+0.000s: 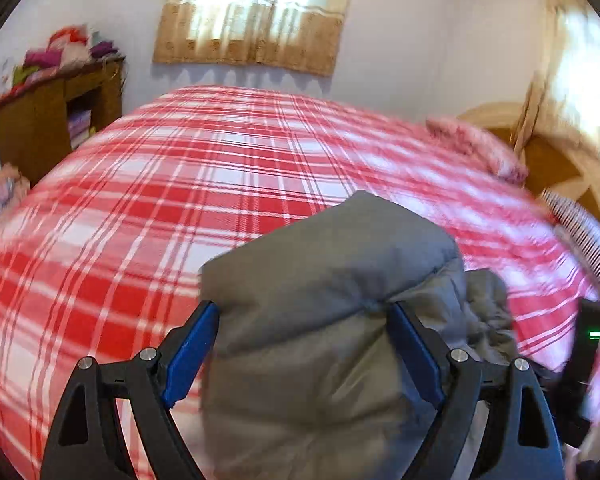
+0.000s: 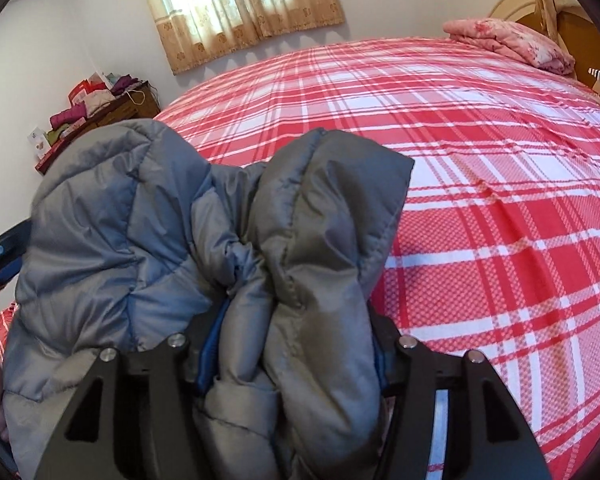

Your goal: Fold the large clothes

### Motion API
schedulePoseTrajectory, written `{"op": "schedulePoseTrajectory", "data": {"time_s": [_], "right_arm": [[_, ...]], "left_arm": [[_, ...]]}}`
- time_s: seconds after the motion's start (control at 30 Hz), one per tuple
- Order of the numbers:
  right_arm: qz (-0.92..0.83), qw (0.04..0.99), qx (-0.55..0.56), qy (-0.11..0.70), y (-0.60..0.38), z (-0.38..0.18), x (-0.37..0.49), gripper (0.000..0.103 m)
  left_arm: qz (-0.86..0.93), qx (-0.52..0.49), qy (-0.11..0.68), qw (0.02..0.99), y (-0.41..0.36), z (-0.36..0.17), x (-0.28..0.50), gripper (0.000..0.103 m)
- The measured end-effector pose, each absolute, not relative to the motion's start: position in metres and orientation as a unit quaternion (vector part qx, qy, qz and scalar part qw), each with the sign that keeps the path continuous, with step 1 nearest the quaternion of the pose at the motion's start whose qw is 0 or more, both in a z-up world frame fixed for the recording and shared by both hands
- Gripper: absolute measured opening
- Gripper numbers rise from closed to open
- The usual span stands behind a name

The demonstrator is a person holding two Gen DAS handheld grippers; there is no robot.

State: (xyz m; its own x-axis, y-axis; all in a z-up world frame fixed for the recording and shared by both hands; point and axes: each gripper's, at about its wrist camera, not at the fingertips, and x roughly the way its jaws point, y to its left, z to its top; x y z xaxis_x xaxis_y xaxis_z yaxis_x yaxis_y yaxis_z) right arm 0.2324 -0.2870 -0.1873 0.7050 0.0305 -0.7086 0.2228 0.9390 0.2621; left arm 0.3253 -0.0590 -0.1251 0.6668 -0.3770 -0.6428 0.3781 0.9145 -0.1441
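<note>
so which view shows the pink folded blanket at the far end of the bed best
The right wrist view: there the blanket is sharp, with its folds and floral print clear, lying at the far right of the bed. The left wrist view shows the blanket only as a small, motion-blurred pink strip.

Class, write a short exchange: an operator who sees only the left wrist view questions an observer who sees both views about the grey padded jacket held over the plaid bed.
Operator: My view shows one gripper on the jacket. Does the right one hold it too?
Observer: Yes. The right gripper is clamped on a bunched fold of the grey jacket.
Operator: The pink shape near the headboard is blurred for me. What is it?
Observer: A folded pink floral blanket, lying at the far corner of the bed.
</note>
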Motion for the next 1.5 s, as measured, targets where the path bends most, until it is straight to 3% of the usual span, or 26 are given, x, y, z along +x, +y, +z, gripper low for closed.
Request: {"op": "schedulePoseTrajectory", "data": {"time_s": [0.07,0.3,0.57,0.7,0.83,1.0,1.1,1.2,1.37,1.4,1.43,1.5], "right_arm": [[-0.053,0.908,0.168,0.379,-0.287,-0.187,0.232,0.058],[-0.052,0.91,0.179,0.371,-0.288,-0.189,0.233,0.058],[-0.029,0.903,0.189,0.385,-0.294,-0.186,0.236,0.061],[0.025,0.882,0.229,0.411,-0.314,-0.179,0.238,0.072],[0.051,0.875,0.241,0.416,-0.328,-0.169,0.225,0.1],[0.088,0.863,0.251,0.429,-0.331,-0.182,0.218,0.103],[0.117,0.863,0.237,0.43,-0.319,-0.185,0.22,0.103],[0.198,0.839,0.252,0.439,-0.301,-0.189,0.227,0.103],[0.183,0.849,0.215,0.446,-0.281,-0.191,0.235,0.103],[0.177,0.852,0.203,0.449,-0.276,-0.19,0.234,0.097],[0.178,0.852,0.196,0.451,-0.271,-0.187,0.232,0.083],[0.206,0.835,0.231,0.455,-0.265,-0.186,0.231,0.066]], "left_arm": [[-0.19,0.041,0.369,0.909,-0.071,-0.137,0.336,0.087],[-0.174,0.044,0.394,0.902,-0.08,-0.166,0.344,0.092],[-0.172,0.031,0.427,0.887,-0.065,-0.159,0.347,0.094],[-0.178,-0.049,0.42,0.889,-0.013,-0.135,0.319,0.094],[-0.195,-0.126,0.419,0.878,0.039,-0.133,0.289,0.094],[-0.244,-0.193,0.468,0.827,0.039,-0.17,0.282,0.094],[-0.287,-0.242,0.472,0.798,0.023,-0.183,0.277,0.094],[-0.304,-0.219,0.467,0.801,0.002,-0.181,0.272,0.099],[-0.308,-0.208,0.456,0.809,-0.012,-0.18,0.266,0.096],[-0.311,-0.21,0.451,0.81,-0.012,-0.179,0.263,0.088],[-0.312,-0.21,0.445,0.813,-0.011,-0.176,0.26,0.083],[-0.316,-0.205,0.43,0.821,-0.007,-0.166,0.252,0.072]]}}
